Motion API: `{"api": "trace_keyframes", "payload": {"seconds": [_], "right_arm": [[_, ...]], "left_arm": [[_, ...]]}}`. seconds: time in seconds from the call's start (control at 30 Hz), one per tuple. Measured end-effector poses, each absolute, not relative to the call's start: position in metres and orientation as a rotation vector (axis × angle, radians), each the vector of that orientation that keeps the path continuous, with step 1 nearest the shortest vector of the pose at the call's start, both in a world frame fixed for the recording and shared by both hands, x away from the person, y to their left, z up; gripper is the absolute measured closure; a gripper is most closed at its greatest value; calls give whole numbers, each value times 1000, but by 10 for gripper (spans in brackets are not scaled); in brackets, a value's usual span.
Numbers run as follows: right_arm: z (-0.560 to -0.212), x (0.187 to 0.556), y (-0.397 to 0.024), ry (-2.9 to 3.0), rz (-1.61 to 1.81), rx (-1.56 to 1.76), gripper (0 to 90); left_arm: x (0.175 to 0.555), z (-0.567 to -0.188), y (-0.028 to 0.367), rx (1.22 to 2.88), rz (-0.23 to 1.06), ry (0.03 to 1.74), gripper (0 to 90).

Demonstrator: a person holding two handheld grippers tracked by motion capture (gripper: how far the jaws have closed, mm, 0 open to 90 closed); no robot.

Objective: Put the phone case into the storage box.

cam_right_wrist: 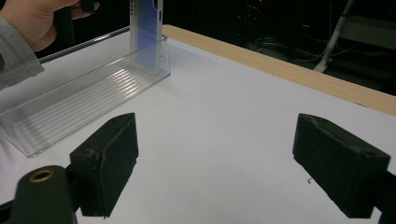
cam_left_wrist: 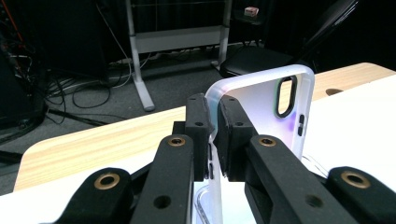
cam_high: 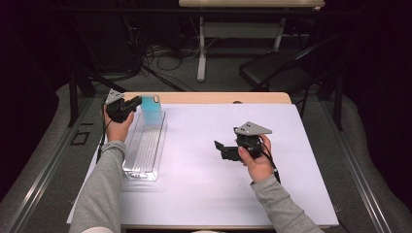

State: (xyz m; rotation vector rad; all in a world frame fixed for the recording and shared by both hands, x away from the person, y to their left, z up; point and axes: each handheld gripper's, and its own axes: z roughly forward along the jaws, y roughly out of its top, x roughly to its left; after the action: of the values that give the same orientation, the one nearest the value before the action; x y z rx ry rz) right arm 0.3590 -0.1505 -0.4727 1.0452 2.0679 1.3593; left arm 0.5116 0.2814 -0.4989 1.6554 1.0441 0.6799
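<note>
With the left tool (cam_left_wrist: 213, 135) clamped on the phone case (cam_left_wrist: 261, 109), upright at the clear tray's (cam_high: 144, 150) far end, upper left, lower it straight before letting go, while the right tool (cam_right_wrist: 215, 163), jaws apart, waits mid-table.

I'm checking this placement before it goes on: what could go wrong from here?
The left gripper pinches only the phone case's thin edge, so the case might twist or slip. Standing upright at the far end of the clear tray, it may topple once released. The right gripper hangs open, too far to steady it.
</note>
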Motion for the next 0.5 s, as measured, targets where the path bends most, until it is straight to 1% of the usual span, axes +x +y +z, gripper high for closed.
{"api": "trace_keyframes", "payload": {"seconds": [0.5], "right_arm": [[-473, 358, -151, 2069, 1355, 1053, 139]], "left_arm": [[513, -501, 282, 1649, 676, 1055, 828]]}}
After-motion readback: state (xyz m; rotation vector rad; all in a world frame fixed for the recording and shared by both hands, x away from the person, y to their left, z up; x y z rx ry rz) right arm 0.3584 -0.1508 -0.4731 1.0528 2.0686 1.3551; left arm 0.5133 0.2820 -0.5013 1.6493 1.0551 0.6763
